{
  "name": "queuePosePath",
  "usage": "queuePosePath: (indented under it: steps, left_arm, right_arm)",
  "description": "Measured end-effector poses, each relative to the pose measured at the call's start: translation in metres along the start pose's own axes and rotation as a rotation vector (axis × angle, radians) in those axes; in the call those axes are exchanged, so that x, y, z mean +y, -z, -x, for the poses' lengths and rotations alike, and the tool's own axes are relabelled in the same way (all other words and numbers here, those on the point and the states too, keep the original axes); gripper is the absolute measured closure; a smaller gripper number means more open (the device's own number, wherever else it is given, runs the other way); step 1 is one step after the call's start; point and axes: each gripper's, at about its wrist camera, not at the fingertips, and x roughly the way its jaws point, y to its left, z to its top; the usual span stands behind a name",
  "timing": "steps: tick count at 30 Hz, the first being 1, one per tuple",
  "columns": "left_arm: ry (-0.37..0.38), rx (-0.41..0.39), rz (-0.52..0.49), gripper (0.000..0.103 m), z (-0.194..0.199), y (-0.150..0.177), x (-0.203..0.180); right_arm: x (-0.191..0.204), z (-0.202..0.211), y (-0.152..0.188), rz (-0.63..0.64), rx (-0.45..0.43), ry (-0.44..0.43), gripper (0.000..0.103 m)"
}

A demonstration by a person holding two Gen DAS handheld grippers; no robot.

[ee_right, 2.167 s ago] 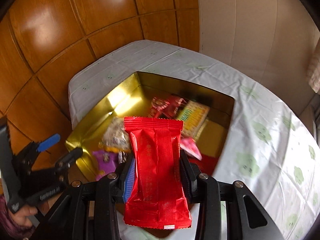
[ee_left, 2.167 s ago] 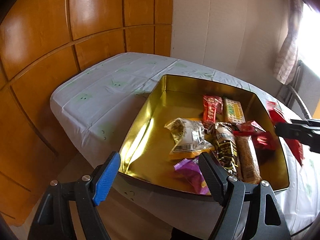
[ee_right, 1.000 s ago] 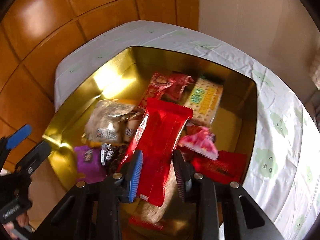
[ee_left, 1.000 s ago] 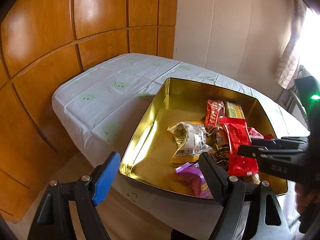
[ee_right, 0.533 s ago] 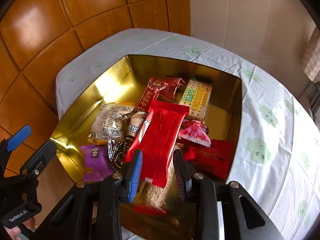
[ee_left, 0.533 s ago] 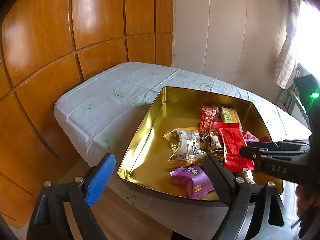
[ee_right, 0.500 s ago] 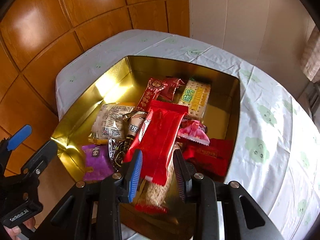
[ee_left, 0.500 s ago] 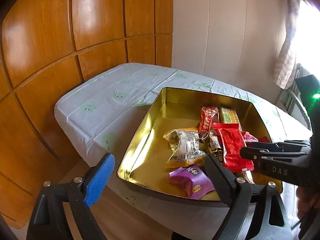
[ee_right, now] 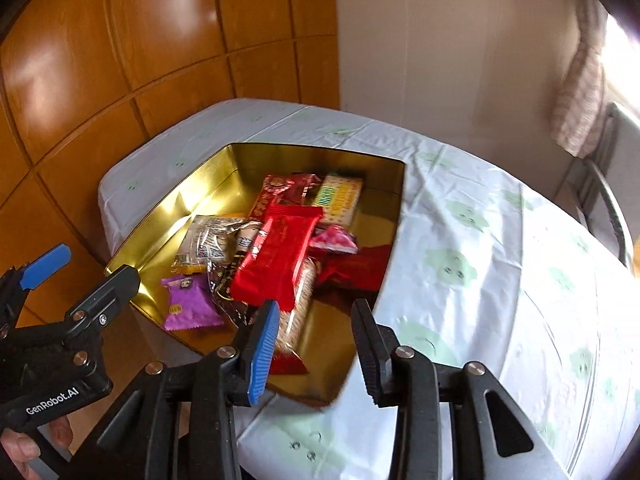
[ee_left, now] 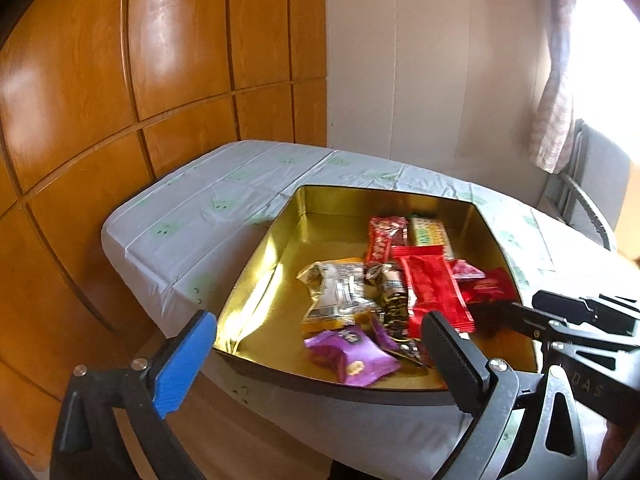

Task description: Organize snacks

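While left gripper [ee_left: 320,354] hangs off desk [ee_left: 208,216] corner, fingers just spread wide, empty; shiny gold rectangular tin [ee_right: 168,216] holds snack pile, long red foil packet [ee_right: 280,254] lying on top; right gripper [ee_right: 314,344] fingers just parting, nothing between.

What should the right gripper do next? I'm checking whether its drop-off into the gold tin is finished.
Probably lift clear of the gold metal tin. The right gripper has just been opening its jaws, nothing is between them, and the long red foil packet lies on the other snacks.
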Motion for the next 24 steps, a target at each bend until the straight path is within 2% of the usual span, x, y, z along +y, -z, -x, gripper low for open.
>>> queuePosePath:
  steps: [6, 18, 24]
  left_arm:
    - [0.016, 0.003, -0.014, 0.0, 0.004, 0.004, -0.011]
    - [0.014, -0.015, -0.027, 0.0, 0.007, 0.004, -0.016]
    - [-0.026, -0.017, -0.039, 0.0, 0.004, 0.005, -0.016]
  right_arm:
    - [-0.008, 0.009, 0.011, -0.033, -0.031, 0.055, 0.065]
    - [-0.011, 0.011, 0.015, -0.039, -0.048, 0.072, 0.065]
    - [-0.01, 0.01, 0.016, -0.039, -0.049, 0.071, 0.064]
